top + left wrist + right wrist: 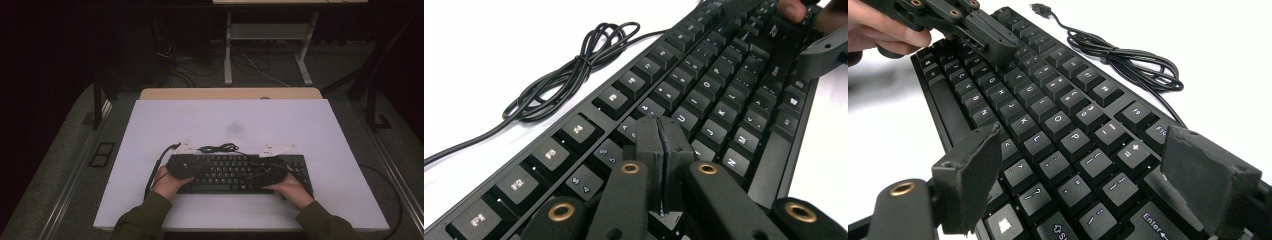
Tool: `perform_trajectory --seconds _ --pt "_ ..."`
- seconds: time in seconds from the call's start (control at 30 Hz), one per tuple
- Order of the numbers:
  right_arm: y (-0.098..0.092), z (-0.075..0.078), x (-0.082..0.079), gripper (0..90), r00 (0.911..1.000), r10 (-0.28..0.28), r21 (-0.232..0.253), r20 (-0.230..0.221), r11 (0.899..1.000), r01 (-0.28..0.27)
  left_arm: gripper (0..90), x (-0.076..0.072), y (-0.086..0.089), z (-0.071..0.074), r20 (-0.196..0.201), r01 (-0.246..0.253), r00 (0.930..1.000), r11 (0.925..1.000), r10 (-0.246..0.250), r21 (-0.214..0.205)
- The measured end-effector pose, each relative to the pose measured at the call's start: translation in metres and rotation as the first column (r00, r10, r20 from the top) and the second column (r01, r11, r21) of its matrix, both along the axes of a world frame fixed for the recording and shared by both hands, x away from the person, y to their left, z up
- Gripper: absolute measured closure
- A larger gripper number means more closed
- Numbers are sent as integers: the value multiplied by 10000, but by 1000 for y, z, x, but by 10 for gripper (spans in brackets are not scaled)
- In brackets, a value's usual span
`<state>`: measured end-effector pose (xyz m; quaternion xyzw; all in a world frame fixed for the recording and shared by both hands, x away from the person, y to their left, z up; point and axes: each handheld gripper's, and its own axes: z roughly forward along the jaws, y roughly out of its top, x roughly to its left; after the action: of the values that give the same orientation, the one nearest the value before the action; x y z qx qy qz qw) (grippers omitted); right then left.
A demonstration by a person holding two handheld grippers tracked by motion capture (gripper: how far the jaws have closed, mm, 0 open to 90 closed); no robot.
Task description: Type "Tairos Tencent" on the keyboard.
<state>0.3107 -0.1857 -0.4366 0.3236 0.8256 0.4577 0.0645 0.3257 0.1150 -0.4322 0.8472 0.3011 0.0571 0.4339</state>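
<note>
A black full-size computer keyboard with white-lettered keys (pixel 235 172) lies flat near the front edge of the white table top (pixel 150 125), its thin black cable (pixel 218 148) bundled loosely just behind it. The left gripper (pixel 659 150) hangs over the keyboard's left half with its jaws pressed together on nothing, tips just above the number and letter rows. The right gripper (pixel 1083 185) hovers over the right half, jaws spread wide apart. Each is held in a hand (pixel 167 182).

keyboards: 1 (pixel 235 172) | coiled cables: 1 (pixel 218 148) | grippers: 2 | hands: 2 | tables: 1 (pixel 300 125)
</note>
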Motion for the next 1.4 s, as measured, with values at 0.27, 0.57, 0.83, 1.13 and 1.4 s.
perform_trajectory --seconds 0.27,0.57,0.83,1.13,1.4 --pt "-2 0 1 147 10000 -76 90 50 9999 75 718 -1 4 3 9 -83 10000 9997 83 -223" --pt "-2 -2 2 136 9998 -12 133 204 9999 9 442 -3 4 5 208 -146 9997 9991 154 -391" --pt "-3 -2 4 126 9994 47 184 352 9998 -54 279 -5 7 8 340 -186 9992 9981 207 -587" --pt "-10 1 5 124 9988 -128 250 480 9996 116 141 -7 13 10 528 -289 9981 9971 327 -701" --pt "-16 3 3 123 9984 -218 188 529 9996 208 15 -14 18 14 682 -225 9973 9970 276 -743"
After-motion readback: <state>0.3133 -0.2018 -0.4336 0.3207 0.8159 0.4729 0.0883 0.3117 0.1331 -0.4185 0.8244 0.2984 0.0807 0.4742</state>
